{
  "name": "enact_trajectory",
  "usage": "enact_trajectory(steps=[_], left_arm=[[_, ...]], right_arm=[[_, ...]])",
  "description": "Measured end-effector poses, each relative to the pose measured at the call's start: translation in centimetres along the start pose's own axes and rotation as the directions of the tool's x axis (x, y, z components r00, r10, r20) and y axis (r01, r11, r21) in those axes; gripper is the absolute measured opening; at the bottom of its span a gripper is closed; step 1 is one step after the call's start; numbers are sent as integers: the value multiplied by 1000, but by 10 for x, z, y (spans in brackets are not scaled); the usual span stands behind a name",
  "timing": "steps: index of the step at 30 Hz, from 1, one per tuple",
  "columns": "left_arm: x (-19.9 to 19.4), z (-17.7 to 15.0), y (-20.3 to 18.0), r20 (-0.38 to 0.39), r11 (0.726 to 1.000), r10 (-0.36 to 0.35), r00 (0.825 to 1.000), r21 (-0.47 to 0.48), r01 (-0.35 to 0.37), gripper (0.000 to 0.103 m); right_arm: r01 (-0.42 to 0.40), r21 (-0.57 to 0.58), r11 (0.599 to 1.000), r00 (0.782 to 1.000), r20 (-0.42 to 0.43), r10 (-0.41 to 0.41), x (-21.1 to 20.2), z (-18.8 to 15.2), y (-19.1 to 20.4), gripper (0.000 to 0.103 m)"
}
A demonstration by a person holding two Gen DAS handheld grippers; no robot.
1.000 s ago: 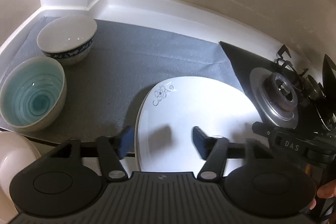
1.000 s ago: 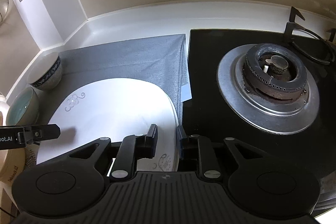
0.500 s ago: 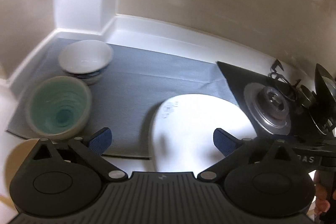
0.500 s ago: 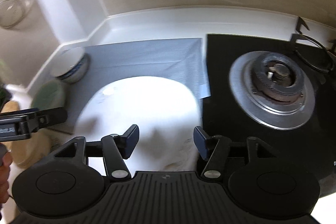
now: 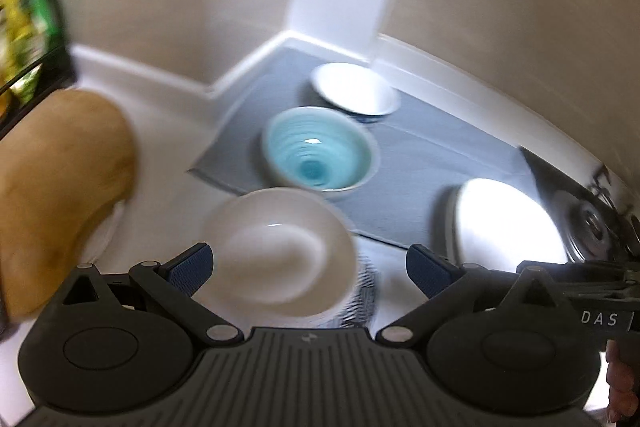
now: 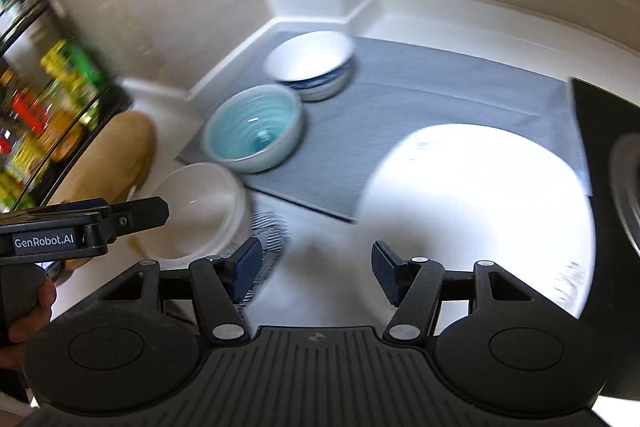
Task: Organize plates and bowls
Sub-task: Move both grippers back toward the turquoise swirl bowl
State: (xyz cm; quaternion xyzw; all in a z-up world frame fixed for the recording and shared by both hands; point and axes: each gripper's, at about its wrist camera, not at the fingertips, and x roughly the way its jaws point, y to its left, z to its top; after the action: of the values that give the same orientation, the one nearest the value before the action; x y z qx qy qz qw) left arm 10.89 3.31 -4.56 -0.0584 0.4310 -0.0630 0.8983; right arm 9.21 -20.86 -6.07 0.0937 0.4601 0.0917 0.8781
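Note:
Both views are motion-blurred. A large white plate (image 6: 476, 211) lies on the grey mat (image 6: 420, 95), also at the right of the left wrist view (image 5: 504, 219). A turquoise bowl (image 5: 318, 151) (image 6: 254, 129) and a white bowl with a blue pattern (image 5: 356, 89) (image 6: 310, 61) stand on the mat's left end. A plain white bowl (image 5: 280, 251) (image 6: 200, 211) sits off the mat on the counter. My left gripper (image 5: 310, 265) is open and empty, just above the plain white bowl. My right gripper (image 6: 316, 267) is open and empty, over the counter left of the plate.
A tan wooden board (image 5: 52, 187) lies at the left on the white counter. A rack with colourful packets (image 6: 44, 99) stands at far left. The black gas hob (image 6: 616, 147) is at the right. A blue-striped cloth (image 6: 268, 231) lies beside the plain bowl.
Both grippers swung left, away from the plate and hob. The left jaws opened wider, the right opened and let go of the plate. The plain white bowl and wooden board came into view.

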Motion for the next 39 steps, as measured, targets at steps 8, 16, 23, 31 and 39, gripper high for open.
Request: enact_trajectory(steps=[8, 16, 23, 31, 39], left_arm=[[-19, -10, 46, 8, 995, 60, 998, -83, -59, 103], [-30, -14, 66, 22, 995, 53, 998, -89, -51, 103], [-35, -13, 78, 35, 998, 37, 999, -58, -35, 103], [-39, -10, 93, 30, 999, 1, 1000, -47, 0, 103], [-16, 10, 96, -6, 997, -14, 1000, -74, 13, 103]], right_arm=[[-34, -82, 996, 999, -40, 31, 17, 6, 46, 64], [-24, -111, 993, 999, -40, 20, 20, 4, 74, 64], [6, -107, 994, 1000, -22, -8, 17, 0, 90, 64], [49, -84, 995, 999, 6, -49, 12, -6, 107, 64], [68, -69, 995, 998, 22, -67, 21, 8, 99, 64]])
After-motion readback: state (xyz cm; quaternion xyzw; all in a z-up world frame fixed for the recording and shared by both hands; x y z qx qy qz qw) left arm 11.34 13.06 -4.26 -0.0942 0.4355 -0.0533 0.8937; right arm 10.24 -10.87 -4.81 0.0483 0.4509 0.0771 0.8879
